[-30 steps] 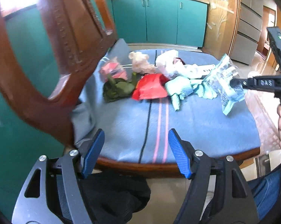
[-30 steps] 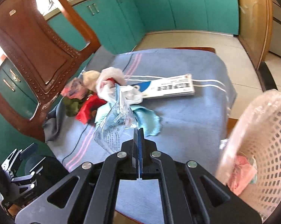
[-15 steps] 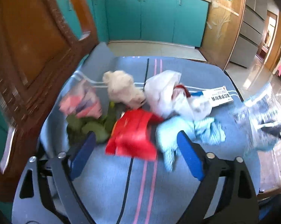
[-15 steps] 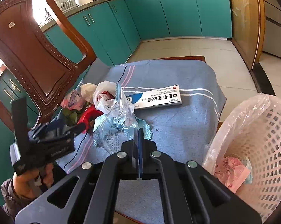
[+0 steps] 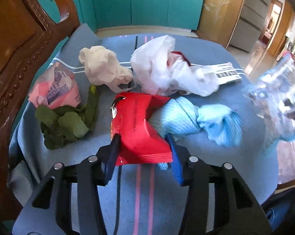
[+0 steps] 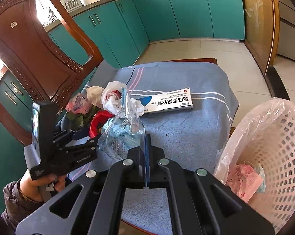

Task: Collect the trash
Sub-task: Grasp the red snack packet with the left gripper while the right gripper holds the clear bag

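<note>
Blue-padded jaws of the left gripper (image 5: 142, 147) have just been closing and now stand on either side of the red wrapper (image 5: 137, 125), the pads against its two edges near its lower end, so it looks pinched between them while it lies on the blue cloth (image 5: 196, 176) that covers the table. Just right of the red wrapper, touching it, lies a crumpled light-blue wipe (image 5: 196, 119). To the left sit a green crumpled piece (image 5: 63, 127) and, behind it, a pink printed packet (image 5: 57, 90); a cream wad of paper (image 5: 104, 68) and a white plastic bag (image 5: 167, 70) lie farther back, and a flat medicine box (image 6: 167, 101) rests on the cloth beyond the bag. Jaws of the right gripper (image 6: 145, 156) are pressed together on the lower corner of a clear plastic packet (image 6: 126, 131), which hangs lifted above the cloth, in front of the pile; in the left wrist view it shows as a blurred shape at the right edge. To the right of the table stands a white perforated basket (image 6: 280, 137) lined with a thin bag, with pink trash (image 6: 243, 180) and a blue mask lying inside. A hand (image 6: 35, 182) in a dark sleeve holds the left gripper's handle at the lower left of the right wrist view. A carved wooden chair (image 6: 35, 49) stands at the table's left side, with teal cabinets (image 6: 167, 13) along the wall behind.
</note>
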The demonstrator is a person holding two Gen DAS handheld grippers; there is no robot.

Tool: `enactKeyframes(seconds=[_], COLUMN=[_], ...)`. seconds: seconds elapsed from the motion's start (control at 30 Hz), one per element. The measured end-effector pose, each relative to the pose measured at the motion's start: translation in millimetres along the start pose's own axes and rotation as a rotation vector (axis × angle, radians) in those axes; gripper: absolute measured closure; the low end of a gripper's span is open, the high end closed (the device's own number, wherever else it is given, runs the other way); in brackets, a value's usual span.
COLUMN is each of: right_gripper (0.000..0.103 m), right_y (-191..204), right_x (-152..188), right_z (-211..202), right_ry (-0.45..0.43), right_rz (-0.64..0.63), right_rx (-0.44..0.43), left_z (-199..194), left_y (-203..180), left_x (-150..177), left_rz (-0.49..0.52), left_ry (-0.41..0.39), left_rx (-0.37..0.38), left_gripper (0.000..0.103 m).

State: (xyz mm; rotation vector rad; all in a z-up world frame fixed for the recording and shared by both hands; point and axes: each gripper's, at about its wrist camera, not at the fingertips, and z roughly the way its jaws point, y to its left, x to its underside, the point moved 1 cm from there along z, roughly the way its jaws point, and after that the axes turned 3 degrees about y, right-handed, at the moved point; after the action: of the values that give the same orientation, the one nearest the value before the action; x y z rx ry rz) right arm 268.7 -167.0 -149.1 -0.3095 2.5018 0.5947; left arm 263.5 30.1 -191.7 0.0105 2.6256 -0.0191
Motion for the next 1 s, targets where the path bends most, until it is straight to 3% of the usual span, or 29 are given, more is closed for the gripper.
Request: enactKeyframes(seconds=[0.4,0.53,0.7,1.0], right_gripper=[0.102,0.102,0.102,0.102], right_y=[1,6,11,16], right_x=[2,3,4,6], right_z=[5,6,8,7], right_ry=[0.012,0.014,0.018,0.015], right_rz=[-0.005,-0.021,-0.039,-0.055], right_rx=[0.006,0.000,-0.001,0.005], left_z=[-50,-74,-106,-113], left_y=[3,-1,2,1], left_x=[43,52,56,55], left_rz=[-0.029,-0.034,-0.056,-0.070], left_ry=[-0.085,-0.134,-0.252,-0.249], left_rx=[-0.019,-0.078,-0.169,-0.156], left_gripper=[0.058,0.058,0.058,0.058])
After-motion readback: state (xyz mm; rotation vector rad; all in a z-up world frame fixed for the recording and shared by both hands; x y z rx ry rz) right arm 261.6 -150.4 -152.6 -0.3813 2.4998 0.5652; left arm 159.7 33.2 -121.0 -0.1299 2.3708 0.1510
